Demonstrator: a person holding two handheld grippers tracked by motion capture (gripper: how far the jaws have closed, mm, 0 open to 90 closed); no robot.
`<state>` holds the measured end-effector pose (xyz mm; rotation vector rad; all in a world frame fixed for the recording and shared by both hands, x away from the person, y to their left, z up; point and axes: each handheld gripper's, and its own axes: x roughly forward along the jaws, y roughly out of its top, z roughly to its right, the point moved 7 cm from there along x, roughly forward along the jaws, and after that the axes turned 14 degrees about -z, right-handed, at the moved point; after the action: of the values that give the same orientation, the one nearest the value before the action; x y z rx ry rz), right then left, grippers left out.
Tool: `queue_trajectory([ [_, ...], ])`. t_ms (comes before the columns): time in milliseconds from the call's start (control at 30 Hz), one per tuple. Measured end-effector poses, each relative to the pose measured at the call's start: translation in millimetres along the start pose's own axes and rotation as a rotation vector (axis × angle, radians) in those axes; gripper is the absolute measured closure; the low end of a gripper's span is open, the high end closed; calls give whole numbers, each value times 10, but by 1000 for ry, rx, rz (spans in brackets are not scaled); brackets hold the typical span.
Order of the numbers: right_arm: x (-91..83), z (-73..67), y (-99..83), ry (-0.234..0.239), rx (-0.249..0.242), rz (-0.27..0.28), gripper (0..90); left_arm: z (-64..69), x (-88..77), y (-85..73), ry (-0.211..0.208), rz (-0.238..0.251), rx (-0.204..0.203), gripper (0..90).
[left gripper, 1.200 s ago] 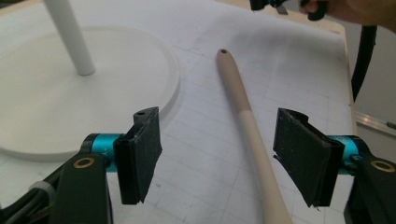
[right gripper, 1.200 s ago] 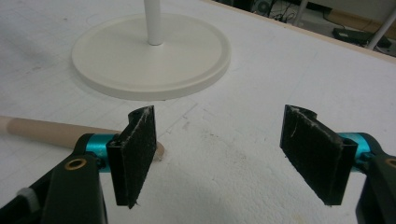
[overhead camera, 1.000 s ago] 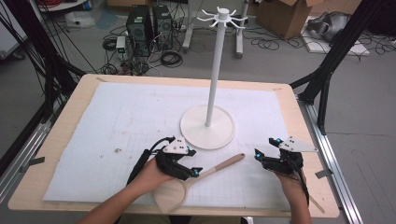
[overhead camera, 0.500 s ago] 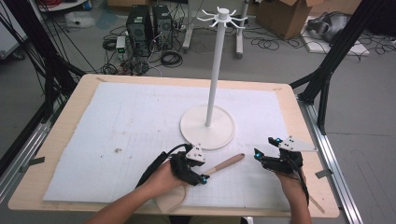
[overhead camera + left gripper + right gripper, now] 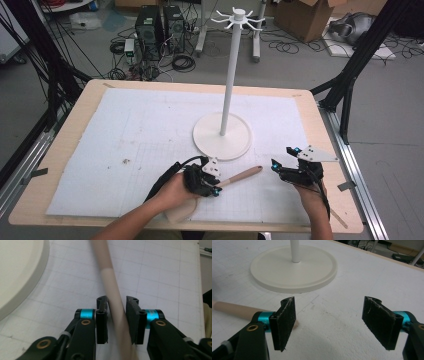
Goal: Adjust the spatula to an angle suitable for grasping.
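A wooden spoon lies on the white mat near the front edge, its bowl under the person's left hand and its handle pointing right toward the stand. My left gripper sits over the handle. In the left gripper view the handle runs up between the jaws of that gripper. Those jaws have just been closing, and the pads now press on the handle. My right gripper rests at the front right, open and holding nothing. The handle's end lies just behind its left jaw.
A white stand with a round base and a tall pole topped by hooks rises from mid-table, just beyond both grippers. The white mat covers the wooden table. Boxes, cables and computers lie on the floor behind.
My left gripper has moved right along the spoon, from near the bowl onto the handle, and its jaws have closed on it. The right gripper has kept still.
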<state>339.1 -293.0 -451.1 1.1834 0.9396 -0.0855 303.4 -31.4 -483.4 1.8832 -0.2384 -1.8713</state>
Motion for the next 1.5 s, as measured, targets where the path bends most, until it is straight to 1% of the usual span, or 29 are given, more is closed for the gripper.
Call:
queue_trajectory([
  [33, -5, 2, -3, 0, 4, -2, 260, -4, -6, -12, -4, 3, 12, 778],
  [67, -6, 13, -1, -4, 1, 3, 260, 0, -16, -31, -1, 2, 51, 770],
  [100, -10, 13, -5, -2, 6, 0, 260, -15, -28, -44, 3, -6, 33, 778],
  [167, -7, 11, -2, -1, 5, 2, 260, -43, -53, -63, 3, 4, 34, 779],
  [300, 0, -13, 2, 7, 6, -4, 260, -76, -108, -117, 5, 13, 70, 780],
  [333, 4, -7, 6, 3, -2, -1, 260, -86, -131, -137, 2, 13, 74, 780],
  [500, 3, -9, 9, 4, 0, 0, 260, -155, -255, -243, -5, 28, 98, 780],
  [533, 6, -11, 9, 6, 2, 0, 260, -178, -275, -266, -7, 30, 95, 780],
  [567, 12, -13, 9, 6, 3, -1, 260, -188, -281, -280, -7, 32, 94, 780],
  [667, 20, -23, 15, 9, 5, -2, 260, -218, -300, -335, -4, 37, 123, 780],
  [800, 23, -24, 22, 7, -1, -3, 260, -249, -315, -412, -14, 33, 146, 780],
  [933, 18, -23, 19, 9, 8, -4, 260, -258, -305, -480, -27, 30, 177, 780],
  [967, 18, -22, 18, 8, 8, -4, 260, -257, -304, -486, -31, 35, 175, 780],
  [1033, 20, -19, 16, 8, 4, -6, 260, -270, -314, -490, -32, 27, 175, 779],
  [1067, 19, -22, 15, 8, 10, -9, 260, -267, -309, -488, -40, 35, 163, 779],
  [1100, 22, -20, 19, 7, 6, -7, 260, -266, -308, -490, -44, 34, 160, 779],
  [1200, 30, -21, 27, 7, 3, -2, 260, -268, -303, -492, -52, 37, 162, 778],
  [1233, 32, -25, 24, 9, 6, -5, 260, -271, -305, -489, -55, 41, 156, 777],
  [1300, 36, -17, 23, 7, 4, -4, 260, -278, -317, -489, -71, 43, 131, 772],
  [1333, 36, -21, 18, 10, 10, -7, 260, -284, -336, -483, -83, 56, 115, 766],
  [1367, 36, -14, 19, 7, 6, -5, 260, -302, -371, -466, -78, 76, 84, 701],
  [1400, 36, -12, 19, 8, 6, -1, 260, -322, -414, -445, -75, 108, 38, 609],
  [1467, 27, -8, 12, 7, 16, 3, 260, -369, -542, -428, -56, 178, -1, 533],
  [1500, 21, -1, 10, 6, 16, 5, 260, -393, -613, -430, -41, 213, -27, 493],
])
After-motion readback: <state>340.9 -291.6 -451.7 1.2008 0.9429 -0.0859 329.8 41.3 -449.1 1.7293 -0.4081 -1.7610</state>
